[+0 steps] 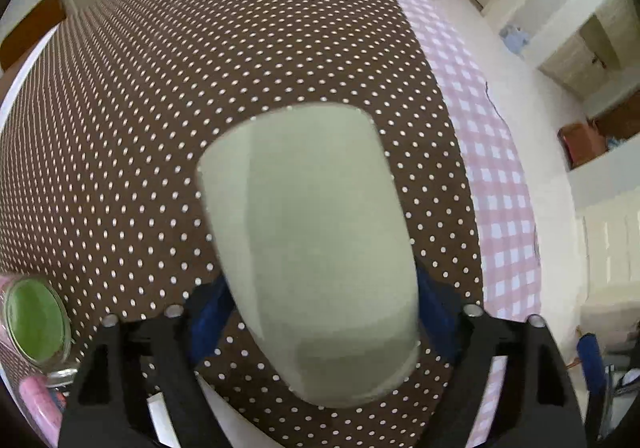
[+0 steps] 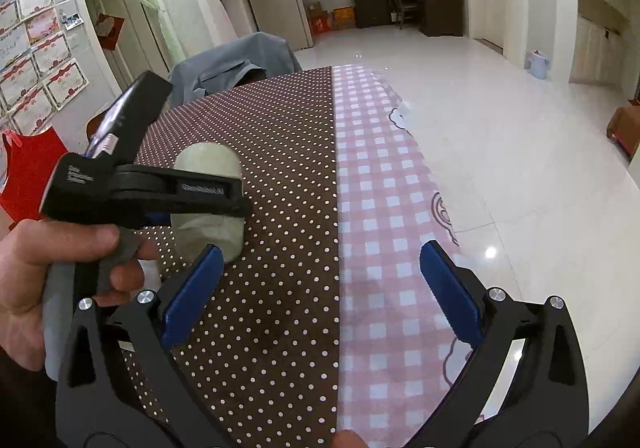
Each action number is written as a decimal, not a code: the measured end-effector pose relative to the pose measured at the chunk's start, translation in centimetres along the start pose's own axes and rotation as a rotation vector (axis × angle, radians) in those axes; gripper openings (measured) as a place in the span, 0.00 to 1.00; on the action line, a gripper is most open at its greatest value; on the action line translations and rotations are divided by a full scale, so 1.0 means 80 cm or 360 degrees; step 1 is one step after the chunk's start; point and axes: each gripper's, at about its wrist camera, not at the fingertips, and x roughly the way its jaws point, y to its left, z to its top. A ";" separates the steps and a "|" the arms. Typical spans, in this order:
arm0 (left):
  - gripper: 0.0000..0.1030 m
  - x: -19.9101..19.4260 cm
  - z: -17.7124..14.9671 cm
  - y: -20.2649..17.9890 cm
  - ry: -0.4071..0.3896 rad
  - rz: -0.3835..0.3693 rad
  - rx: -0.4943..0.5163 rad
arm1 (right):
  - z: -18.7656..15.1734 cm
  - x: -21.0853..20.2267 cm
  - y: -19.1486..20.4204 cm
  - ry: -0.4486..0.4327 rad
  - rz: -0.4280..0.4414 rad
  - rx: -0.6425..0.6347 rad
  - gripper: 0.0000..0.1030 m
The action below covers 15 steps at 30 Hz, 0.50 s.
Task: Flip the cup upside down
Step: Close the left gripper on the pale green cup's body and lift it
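A pale green cup [image 1: 312, 248] fills the middle of the left wrist view, gripped across its body by my left gripper [image 1: 320, 312], whose blue pads [image 1: 210, 312] press on both sides. The cup is held above the brown polka-dot tablecloth [image 1: 200, 88]. In the right wrist view the same cup [image 2: 208, 200] shows at the left, clamped in the left gripper [image 2: 208, 200], which a hand [image 2: 52, 260] holds. My right gripper [image 2: 320, 296] is open and empty above the table.
A pink checked cloth [image 2: 392, 208] covers the right part of the table. A glass jar with a green inside [image 1: 36, 324] sits at the lower left. A chair draped with a grey garment [image 2: 236, 60] stands at the table's far end.
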 end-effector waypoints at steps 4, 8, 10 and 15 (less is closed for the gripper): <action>0.75 0.007 0.003 -0.018 -0.0022 0.0030 0.0096 | -0.002 -0.007 -0.003 -0.0003 -0.0009 0.0019 0.94; 0.75 0.007 -0.002 -0.024 -0.0017 0.0008 0.0151 | -0.006 -0.015 -0.005 -0.0006 -0.0021 0.0037 0.94; 0.75 -0.001 -0.009 -0.022 -0.0026 0.0001 0.0166 | -0.008 -0.019 -0.005 -0.0009 -0.0026 0.0045 0.94; 0.75 -0.032 -0.038 -0.017 -0.0094 -0.0054 0.0228 | -0.014 -0.034 -0.004 -0.0016 -0.0048 0.0066 0.94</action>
